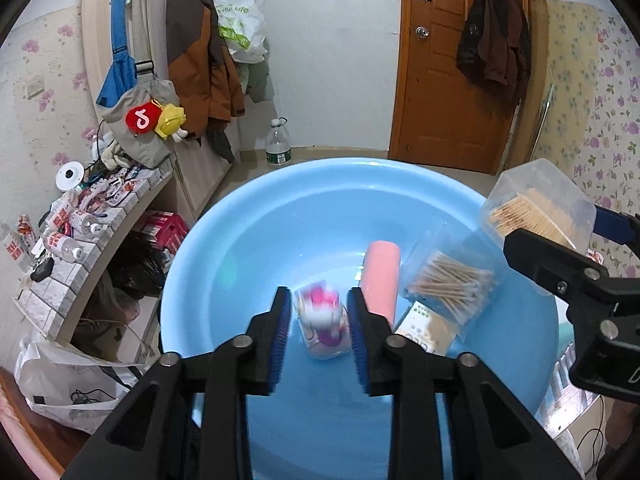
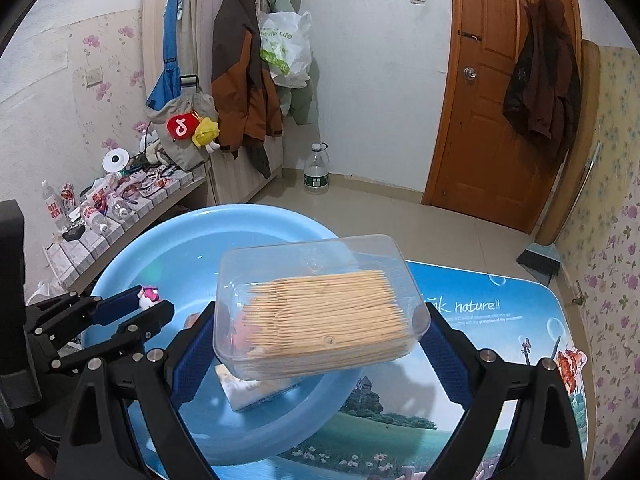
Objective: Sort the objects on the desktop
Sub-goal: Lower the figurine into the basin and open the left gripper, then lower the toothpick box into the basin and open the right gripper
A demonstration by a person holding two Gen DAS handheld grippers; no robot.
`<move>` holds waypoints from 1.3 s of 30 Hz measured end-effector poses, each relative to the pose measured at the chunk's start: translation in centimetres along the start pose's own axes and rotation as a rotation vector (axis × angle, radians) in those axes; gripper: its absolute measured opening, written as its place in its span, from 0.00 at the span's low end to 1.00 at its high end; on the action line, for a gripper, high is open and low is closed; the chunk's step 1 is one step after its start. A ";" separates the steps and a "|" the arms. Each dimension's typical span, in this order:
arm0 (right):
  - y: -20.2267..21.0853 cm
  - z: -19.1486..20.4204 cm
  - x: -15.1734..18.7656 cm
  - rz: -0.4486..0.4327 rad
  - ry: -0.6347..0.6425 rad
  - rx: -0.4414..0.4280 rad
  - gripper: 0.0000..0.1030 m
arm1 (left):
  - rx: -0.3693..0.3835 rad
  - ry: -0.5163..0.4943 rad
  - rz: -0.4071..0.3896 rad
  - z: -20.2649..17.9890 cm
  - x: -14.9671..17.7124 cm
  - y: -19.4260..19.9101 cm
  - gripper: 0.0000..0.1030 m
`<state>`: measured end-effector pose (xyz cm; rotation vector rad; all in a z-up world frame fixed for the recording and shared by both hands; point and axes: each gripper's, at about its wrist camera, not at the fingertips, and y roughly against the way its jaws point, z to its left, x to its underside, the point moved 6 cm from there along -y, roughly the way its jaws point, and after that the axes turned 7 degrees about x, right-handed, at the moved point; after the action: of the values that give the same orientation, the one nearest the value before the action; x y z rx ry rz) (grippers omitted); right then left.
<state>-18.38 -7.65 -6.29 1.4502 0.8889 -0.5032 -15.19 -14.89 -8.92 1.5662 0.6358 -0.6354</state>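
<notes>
A light blue basin (image 1: 248,216) holds a pink cylinder (image 1: 380,276), a bag of cotton swabs (image 1: 452,284) and a small paper pack (image 1: 428,330). My left gripper (image 1: 319,336) hangs over the basin, jaws apart, with a blurred small pink-and-white jar (image 1: 324,326) between the pads; touch is unclear. My right gripper (image 2: 320,344) is shut on a clear toothpick box (image 2: 320,304) and holds it above the basin's right rim (image 2: 200,220). The box also shows in the left wrist view (image 1: 536,204).
The basin sits on a table with a blue landscape cover (image 2: 480,344). A cluttered tiled shelf (image 1: 80,232) stands at the left. A water bottle (image 2: 316,172), a broom (image 2: 540,260) and a wooden door (image 2: 500,100) lie beyond.
</notes>
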 end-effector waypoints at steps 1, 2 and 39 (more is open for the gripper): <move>-0.1 0.0 0.0 0.003 -0.002 0.000 0.92 | 0.000 0.003 0.000 0.1 -0.1 -0.1 0.41; -0.2 -0.1 0.0 0.004 -0.003 0.000 0.92 | -0.001 0.005 -0.002 0.1 -0.1 0.0 0.49; 7.6 -1.1 -0.3 -0.073 0.002 -0.014 0.92 | -0.019 -0.038 -0.166 0.2 -1.0 8.8 1.00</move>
<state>-12.95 -5.85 -1.17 1.4095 0.9486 -0.5489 -9.54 -15.79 -2.15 1.4906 0.7467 -0.7788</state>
